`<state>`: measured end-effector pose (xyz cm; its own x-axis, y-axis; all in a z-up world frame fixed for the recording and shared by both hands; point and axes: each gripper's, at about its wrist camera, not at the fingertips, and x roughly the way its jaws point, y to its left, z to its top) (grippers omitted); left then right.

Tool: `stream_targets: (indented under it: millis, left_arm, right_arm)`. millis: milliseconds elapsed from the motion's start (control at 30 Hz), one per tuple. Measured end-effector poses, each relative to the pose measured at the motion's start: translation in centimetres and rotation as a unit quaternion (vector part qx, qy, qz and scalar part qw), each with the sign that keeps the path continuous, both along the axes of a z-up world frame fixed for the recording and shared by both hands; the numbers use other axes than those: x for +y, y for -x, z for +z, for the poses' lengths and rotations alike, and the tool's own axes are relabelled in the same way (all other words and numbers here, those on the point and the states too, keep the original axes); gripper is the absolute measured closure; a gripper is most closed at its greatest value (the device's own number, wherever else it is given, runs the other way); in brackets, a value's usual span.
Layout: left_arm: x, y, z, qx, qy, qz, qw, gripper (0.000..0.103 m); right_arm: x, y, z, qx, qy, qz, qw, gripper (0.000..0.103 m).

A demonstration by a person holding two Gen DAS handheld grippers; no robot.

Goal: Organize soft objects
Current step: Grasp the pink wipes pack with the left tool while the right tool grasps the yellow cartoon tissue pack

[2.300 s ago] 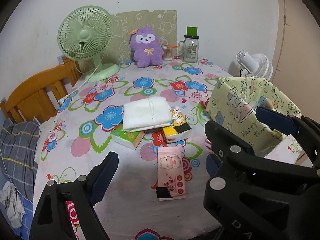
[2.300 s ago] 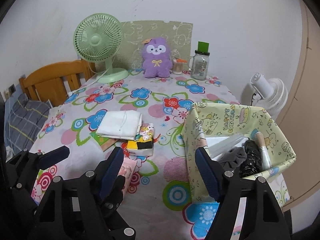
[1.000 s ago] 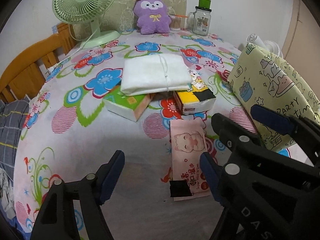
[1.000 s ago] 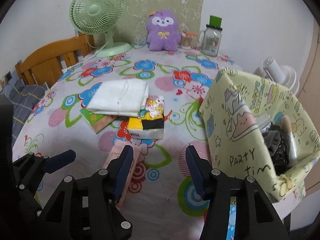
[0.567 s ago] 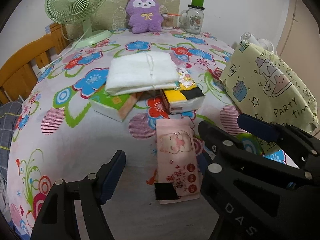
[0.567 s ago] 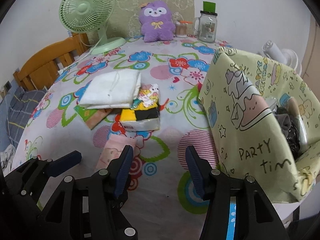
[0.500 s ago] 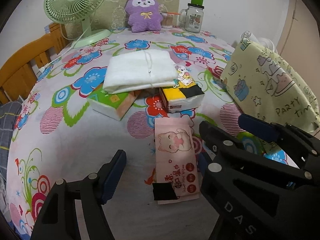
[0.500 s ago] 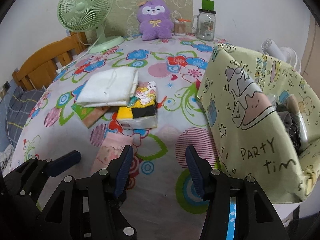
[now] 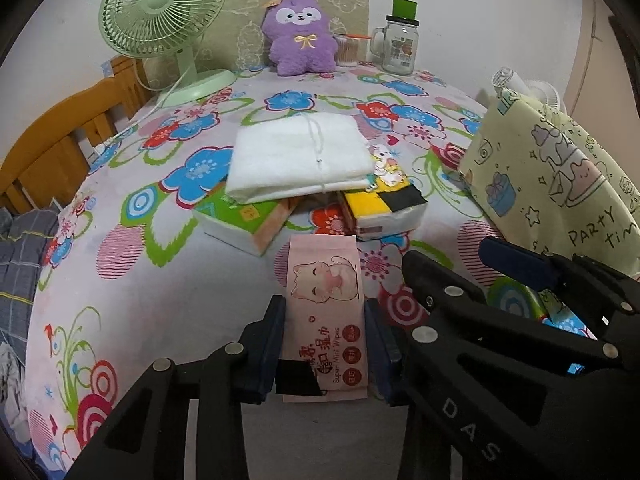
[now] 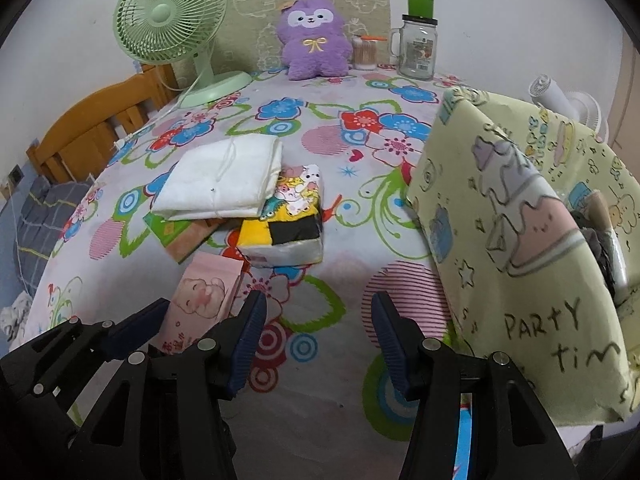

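Note:
A pink wet-wipes pack (image 9: 326,304) lies on the flowered tablecloth near the front edge. My left gripper (image 9: 325,344) is shut on its near end, a blue pad against each side. The pack also shows in the right wrist view (image 10: 200,300). Behind it lie a yellow-and-black tissue pack (image 9: 384,204), a green tissue pack (image 9: 244,220) and a folded white cloth (image 9: 300,158) on top of them. My right gripper (image 10: 316,336) is open and empty, low over the table beside a yellow-green gift bag (image 10: 516,216).
A purple plush toy (image 9: 300,36), a green desk fan (image 9: 164,24), a glass jar with a green lid (image 9: 400,42) and a cotton-swab holder (image 9: 347,50) stand at the back. A wooden chair (image 9: 60,132) is at the left. The bag holds dark items (image 10: 600,248).
My left gripper has come down and forward and closed on the near end of the pink wipes pack. My right gripper stays open and has shifted slightly closer to the table.

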<state>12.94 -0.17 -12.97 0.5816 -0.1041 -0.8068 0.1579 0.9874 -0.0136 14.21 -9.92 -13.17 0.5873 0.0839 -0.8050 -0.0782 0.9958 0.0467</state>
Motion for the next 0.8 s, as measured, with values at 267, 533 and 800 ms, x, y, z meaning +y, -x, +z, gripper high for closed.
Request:
stream_targets:
  millis: [267, 533, 800]
  left_arm:
    - [1.0, -0.7, 0.4, -0.007, 0.000, 0.010, 0.9999, 0.063]
    - [1.5, -1.8, -0.1, 0.000, 0.000, 0.019, 0.9998, 0.063]
    - [1.8, -2.5, -0.4, 0.005, 0.006, 0.024, 0.9997, 0.063]
  right_arm:
    - [1.1, -1.1, 0.5, -0.014, 0.009, 0.007, 1.000, 0.027]
    - [2.0, -2.6, 0.1, -0.015, 0.024, 0.017, 0.999, 0.027]
    - [1.8, -4.1, -0.6, -0.009, 0.012, 0.013, 1.000, 0.037]
